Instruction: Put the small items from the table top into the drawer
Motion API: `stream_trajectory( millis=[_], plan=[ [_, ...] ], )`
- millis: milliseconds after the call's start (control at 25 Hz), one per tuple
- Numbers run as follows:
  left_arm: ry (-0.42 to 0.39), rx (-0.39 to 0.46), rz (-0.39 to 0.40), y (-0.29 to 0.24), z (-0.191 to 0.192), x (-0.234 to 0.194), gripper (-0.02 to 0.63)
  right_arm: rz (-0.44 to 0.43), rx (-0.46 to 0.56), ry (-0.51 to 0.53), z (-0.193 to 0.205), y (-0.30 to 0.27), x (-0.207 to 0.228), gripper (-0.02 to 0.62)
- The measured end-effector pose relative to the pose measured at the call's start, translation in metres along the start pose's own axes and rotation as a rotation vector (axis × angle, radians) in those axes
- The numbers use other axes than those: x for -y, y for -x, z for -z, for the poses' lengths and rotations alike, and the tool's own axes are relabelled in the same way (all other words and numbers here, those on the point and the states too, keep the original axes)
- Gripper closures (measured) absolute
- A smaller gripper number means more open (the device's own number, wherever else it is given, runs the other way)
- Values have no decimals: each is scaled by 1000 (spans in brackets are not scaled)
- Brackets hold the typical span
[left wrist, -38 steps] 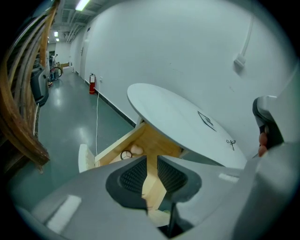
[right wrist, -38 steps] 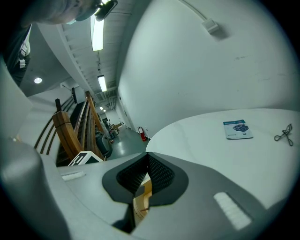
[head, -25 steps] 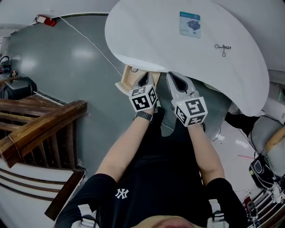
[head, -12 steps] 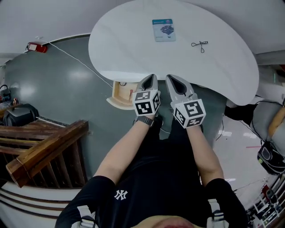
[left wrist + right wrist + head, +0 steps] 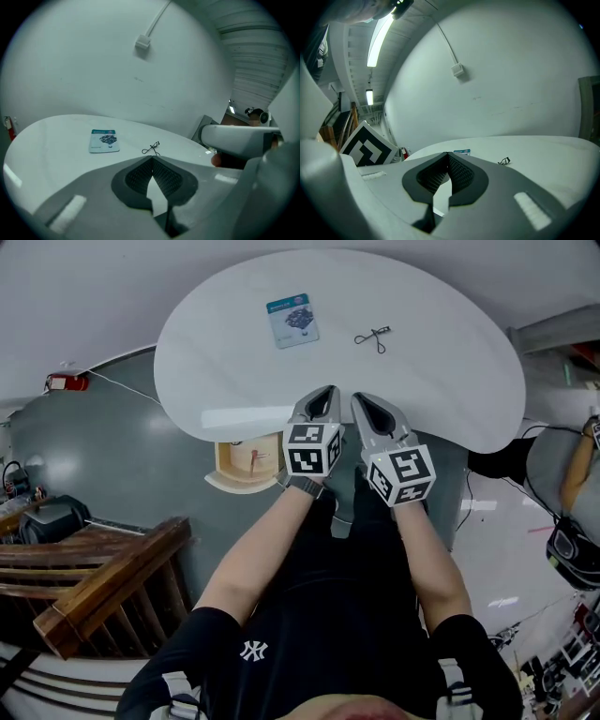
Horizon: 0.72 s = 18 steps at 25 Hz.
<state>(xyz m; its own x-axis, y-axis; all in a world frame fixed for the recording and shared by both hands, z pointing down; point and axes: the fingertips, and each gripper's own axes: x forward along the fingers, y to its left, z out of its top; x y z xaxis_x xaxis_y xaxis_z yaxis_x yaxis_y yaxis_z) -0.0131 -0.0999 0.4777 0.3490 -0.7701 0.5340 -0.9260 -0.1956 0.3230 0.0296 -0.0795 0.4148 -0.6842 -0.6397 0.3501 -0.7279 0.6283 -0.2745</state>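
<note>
White rounded table (image 5: pixel 225 381) against pale wall, blue-printed card (image 5: pixel 292 320) and black wire clip (image 5: pixel 372 337) on table's far half, wooden drawer (image 5: pixel 246 465) open below table's near edge, left gripper (image 5: pixel 327 392) and right gripper (image 5: pixel 360 399) over that edge, each with jaws pressed together, holding nothing.

Beyond the far edge of the table (image 5: pixel 450 362) rises a white wall (image 5: pixel 93 70); glossy grey floor (image 5: pixel 122 446) and a wooden railing (image 5: pixel 103 587) lie left.
</note>
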Motion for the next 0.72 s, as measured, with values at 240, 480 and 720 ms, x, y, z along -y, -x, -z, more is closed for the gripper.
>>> stream_trajectory(
  millis=[240, 480, 720],
  plan=[
    [-144, -28, 14, -61, -25, 25, 558, 4, -6, -28, -9, -3, 58, 572],
    [-191, -57, -1, -115, -40, 34, 538, -12, -25, -50, -13, -18, 109, 572],
    [-242, -104, -10, -157, -39, 36, 520, -9, -42, -75, -11, -25, 149, 572]
  ],
)
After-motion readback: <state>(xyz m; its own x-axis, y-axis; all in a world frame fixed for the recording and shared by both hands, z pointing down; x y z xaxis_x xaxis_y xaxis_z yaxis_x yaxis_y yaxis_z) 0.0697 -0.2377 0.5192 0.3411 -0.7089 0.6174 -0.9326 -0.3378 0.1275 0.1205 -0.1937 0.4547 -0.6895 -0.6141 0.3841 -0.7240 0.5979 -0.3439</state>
